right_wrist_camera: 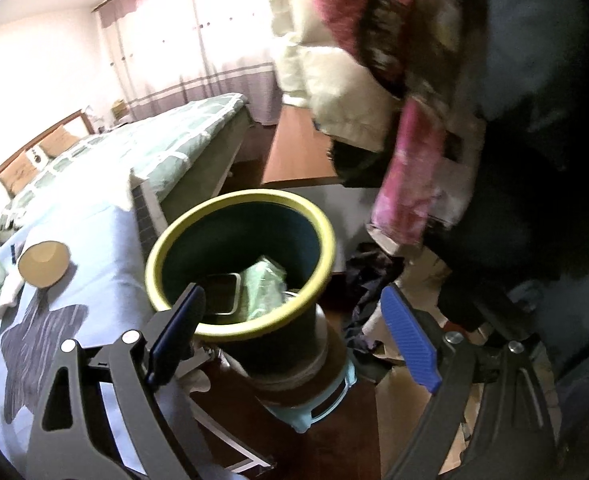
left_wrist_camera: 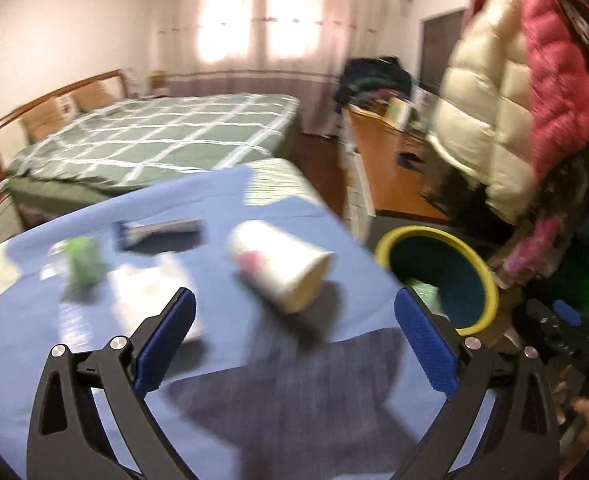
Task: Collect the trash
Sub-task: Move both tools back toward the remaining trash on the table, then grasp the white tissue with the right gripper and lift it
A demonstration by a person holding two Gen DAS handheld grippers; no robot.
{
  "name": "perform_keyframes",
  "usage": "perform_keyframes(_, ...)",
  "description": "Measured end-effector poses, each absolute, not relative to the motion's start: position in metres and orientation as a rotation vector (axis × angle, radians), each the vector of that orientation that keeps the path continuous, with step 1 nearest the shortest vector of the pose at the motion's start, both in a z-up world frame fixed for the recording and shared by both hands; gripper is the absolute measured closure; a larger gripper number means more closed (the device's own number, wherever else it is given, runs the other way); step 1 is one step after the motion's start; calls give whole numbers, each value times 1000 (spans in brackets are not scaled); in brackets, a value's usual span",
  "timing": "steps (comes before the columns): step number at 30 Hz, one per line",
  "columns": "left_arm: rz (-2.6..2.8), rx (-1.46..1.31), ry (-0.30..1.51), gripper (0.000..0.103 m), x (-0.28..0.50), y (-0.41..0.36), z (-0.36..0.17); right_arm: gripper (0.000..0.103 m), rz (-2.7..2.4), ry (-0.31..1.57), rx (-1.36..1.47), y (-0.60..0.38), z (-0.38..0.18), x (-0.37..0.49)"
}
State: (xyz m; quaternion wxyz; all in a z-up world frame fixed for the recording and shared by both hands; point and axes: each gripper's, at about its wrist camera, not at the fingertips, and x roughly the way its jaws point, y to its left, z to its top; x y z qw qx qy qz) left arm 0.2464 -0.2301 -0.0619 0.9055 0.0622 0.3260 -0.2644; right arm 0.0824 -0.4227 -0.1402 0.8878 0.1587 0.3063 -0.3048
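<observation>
Here, taking the yellow-rimmed bin (right_wrist_camera: 326, 240) as my landmark, I read the scene from left to right. Far to its left, on the blue cloth (left_wrist_camera: 94, 216), I see a blurred green scrap (left_wrist_camera: 84, 264), then a white wrapper (left_wrist_camera: 154, 284), then a paper cup (left_wrist_camera: 282, 266) tipped on its side, nearest the bin. My left gripper (left_wrist_camera: 294, 334) hangs over the cloth just left of the bin, jaws spread wide, nothing between them. Inside the bin lie a dark tray (right_wrist_camera: 224, 292) and a crumpled green bag (right_wrist_camera: 264, 284). My right gripper (right_wrist_camera: 294, 316) straddles the bin's near rim, jaws spread, gripping nothing.
</observation>
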Motion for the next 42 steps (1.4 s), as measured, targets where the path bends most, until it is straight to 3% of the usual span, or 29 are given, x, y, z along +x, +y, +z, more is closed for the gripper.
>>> perform_keyframes(21,48,-127,559,5,289,37,-96,16,-121,667,75,-222,-102,223)
perform_keyframes(29,104,-208,615,5,291,59,-109,16,-11,773,21,-163,-126,300)
perform_keyframes(38,80,-127,618,5,291,33,-113,16,-14,880,11,-150,-158,350)
perform_keyframes(42,73,-111,616,5,288,28,-112,26,0,916,3,-147,-170,355)
